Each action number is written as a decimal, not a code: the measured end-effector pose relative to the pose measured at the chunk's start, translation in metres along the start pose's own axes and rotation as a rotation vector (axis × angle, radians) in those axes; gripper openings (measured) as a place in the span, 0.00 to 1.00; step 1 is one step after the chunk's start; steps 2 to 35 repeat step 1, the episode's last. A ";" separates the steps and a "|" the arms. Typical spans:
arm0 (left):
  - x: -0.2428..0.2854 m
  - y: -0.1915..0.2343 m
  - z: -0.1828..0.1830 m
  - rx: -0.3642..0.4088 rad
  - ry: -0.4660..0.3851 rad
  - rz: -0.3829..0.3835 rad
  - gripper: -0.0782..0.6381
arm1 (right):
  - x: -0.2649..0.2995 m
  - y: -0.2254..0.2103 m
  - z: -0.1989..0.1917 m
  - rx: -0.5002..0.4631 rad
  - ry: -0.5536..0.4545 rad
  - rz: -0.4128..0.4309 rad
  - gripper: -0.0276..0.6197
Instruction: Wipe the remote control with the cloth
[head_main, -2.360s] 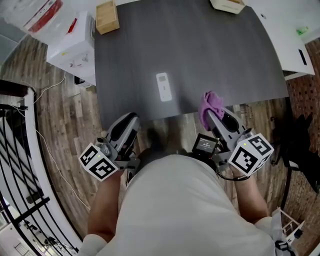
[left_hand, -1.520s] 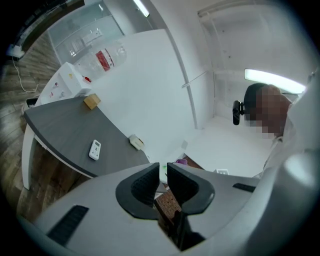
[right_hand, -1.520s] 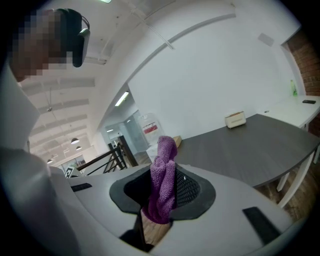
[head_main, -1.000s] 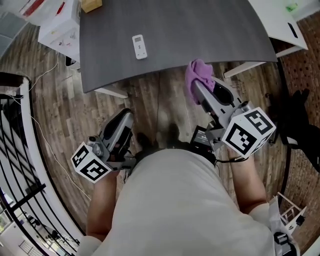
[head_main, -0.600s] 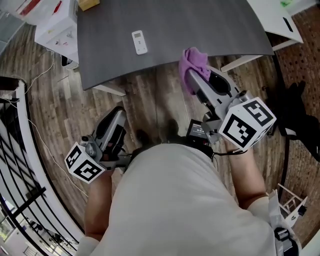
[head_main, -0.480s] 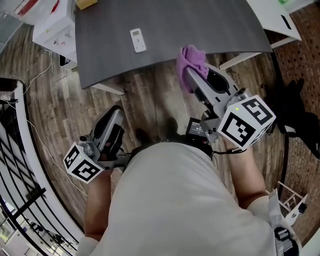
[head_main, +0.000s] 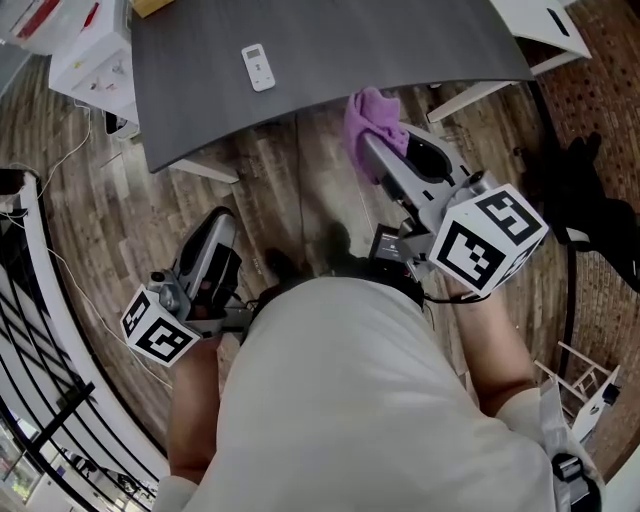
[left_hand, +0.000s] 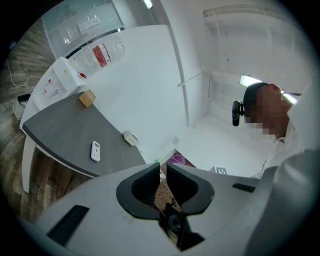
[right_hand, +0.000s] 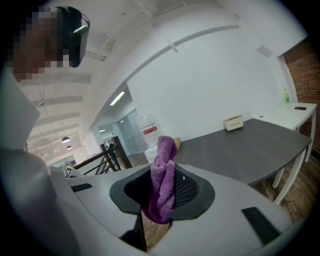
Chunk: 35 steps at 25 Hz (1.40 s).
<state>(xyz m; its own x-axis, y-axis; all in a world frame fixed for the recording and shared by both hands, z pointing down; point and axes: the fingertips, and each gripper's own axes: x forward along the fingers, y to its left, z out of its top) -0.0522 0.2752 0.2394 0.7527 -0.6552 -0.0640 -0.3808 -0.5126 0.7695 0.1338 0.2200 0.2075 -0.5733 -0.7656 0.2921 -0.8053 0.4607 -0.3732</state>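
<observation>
Over the floor (head_main: 290, 190) short of the bench (head_main: 400, 40), the right gripper (head_main: 382, 158) clamps its fingers on the cloth (head_main: 366, 112); the remote control (head_main: 258, 67) lies on the bench, well apart and unwiped; fingers of the left gripper (head_main: 218, 225) sit nearly together, empty

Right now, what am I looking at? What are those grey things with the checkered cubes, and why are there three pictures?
There is no robot here. A person holds grey tongs in each hand, and the checkered cubes are part of the tongs. One picture comes from a camera on the person's head, looking down at the wooden floor and the table. The other two come from little cameras riding on each pair of tongs. On the dark grey table lie a small white remote control and a small wooden box. The right tongs pinch a purple cloth. The left tongs are almost closed and hold nothing. The cloth has not touched the remote yet.
</observation>
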 end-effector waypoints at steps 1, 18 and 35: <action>0.000 0.000 -0.002 -0.003 0.003 0.001 0.17 | -0.002 -0.002 -0.002 0.002 0.002 -0.005 0.19; 0.000 0.000 -0.002 -0.003 0.003 0.001 0.17 | -0.002 -0.002 -0.002 0.002 0.002 -0.005 0.19; 0.000 0.000 -0.002 -0.003 0.003 0.001 0.17 | -0.002 -0.002 -0.002 0.002 0.002 -0.005 0.19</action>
